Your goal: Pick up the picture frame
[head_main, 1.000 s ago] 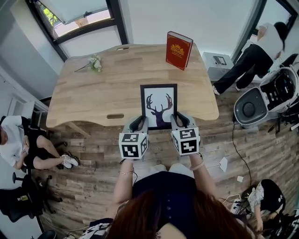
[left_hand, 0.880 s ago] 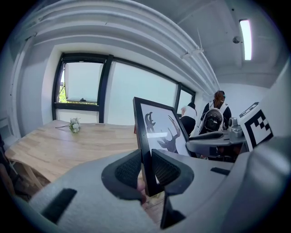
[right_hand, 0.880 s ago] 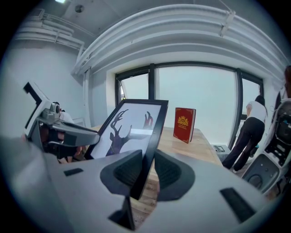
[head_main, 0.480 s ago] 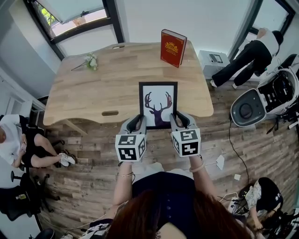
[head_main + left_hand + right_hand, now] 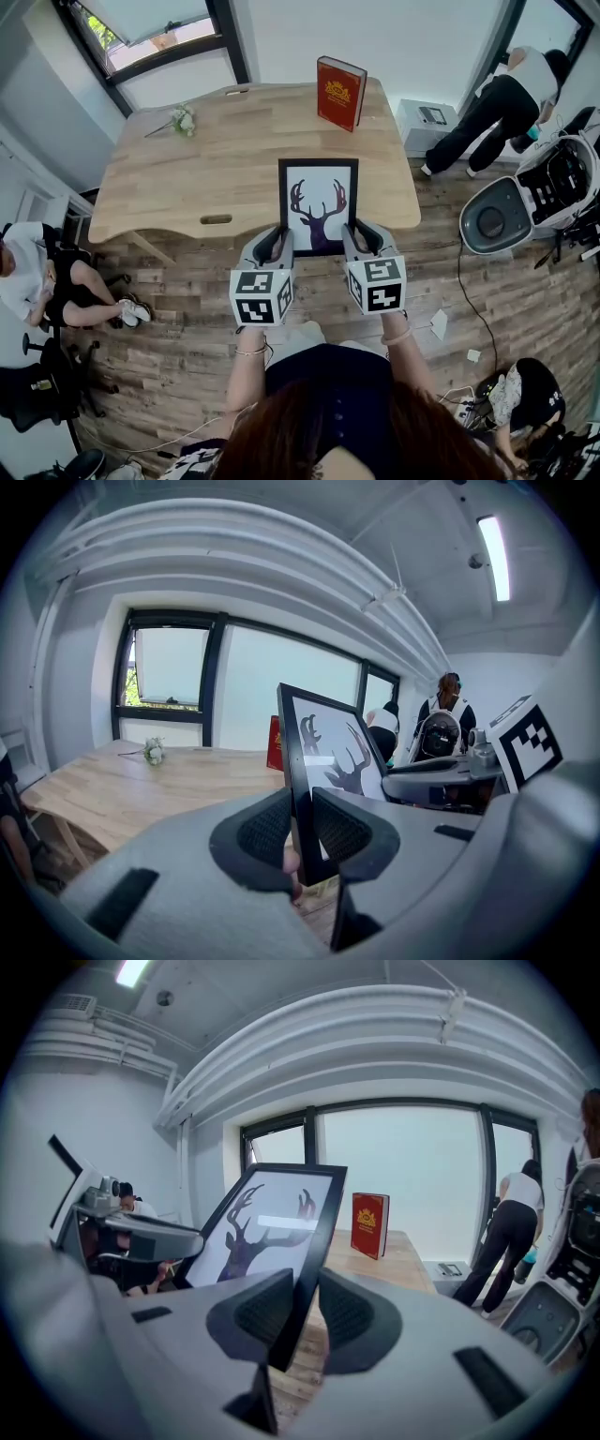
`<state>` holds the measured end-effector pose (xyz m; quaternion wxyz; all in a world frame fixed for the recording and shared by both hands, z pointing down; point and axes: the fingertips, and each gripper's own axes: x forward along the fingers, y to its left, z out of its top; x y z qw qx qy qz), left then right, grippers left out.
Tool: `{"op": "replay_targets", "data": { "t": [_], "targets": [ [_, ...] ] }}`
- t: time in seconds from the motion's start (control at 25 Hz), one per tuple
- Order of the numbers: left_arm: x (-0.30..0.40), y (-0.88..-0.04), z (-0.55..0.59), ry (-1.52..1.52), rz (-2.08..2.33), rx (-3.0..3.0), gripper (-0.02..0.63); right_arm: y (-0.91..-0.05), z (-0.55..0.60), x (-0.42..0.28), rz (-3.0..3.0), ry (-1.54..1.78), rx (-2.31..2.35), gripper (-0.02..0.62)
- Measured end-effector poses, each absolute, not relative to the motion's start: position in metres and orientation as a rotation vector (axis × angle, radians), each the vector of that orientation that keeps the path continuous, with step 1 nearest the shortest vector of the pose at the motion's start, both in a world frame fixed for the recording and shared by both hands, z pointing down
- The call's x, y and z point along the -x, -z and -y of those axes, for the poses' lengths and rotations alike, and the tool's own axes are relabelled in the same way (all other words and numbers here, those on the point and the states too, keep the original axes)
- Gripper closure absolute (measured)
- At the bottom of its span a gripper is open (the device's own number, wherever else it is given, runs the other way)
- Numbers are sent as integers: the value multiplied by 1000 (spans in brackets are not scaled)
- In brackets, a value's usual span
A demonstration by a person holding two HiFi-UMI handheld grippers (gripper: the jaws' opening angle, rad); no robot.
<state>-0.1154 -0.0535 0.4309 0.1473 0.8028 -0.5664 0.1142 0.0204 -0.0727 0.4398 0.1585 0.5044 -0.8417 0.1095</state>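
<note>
The picture frame (image 5: pixel 319 202), black-edged with a deer-antler print, is held up off the wooden table (image 5: pixel 187 187) near its front edge and leans back. My left gripper (image 5: pixel 275 242) is shut on the frame's lower left corner, my right gripper (image 5: pixel 363 236) on its lower right corner. In the left gripper view the frame's edge (image 5: pixel 298 761) stands pinched between the dark pads of the left gripper (image 5: pixel 302 832). In the right gripper view the frame (image 5: pixel 272 1227) slants up to the left out of the right gripper (image 5: pixel 302 1312).
A red book (image 5: pixel 339 92) stands upright at the table's far right, and a small white flower sprig (image 5: pixel 183 120) lies at the far left. A person (image 5: pixel 37 281) sits to the left. Another person (image 5: pixel 497 103) stands at the right beside a white machine (image 5: pixel 525 202).
Both grippers have risen together with the frame in them. The frame now sits higher above the table's near edge, and the grip on both lower corners is unchanged.
</note>
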Motion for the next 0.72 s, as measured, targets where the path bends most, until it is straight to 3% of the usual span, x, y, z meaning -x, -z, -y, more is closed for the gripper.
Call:
{"op": "replay_targets", "data": {
  "t": [0.72],
  "targets": [
    [87,-408,12,-315,1677,-2318,522,-413,32,-49,2455,-264,-1445,508]
  ]
}}
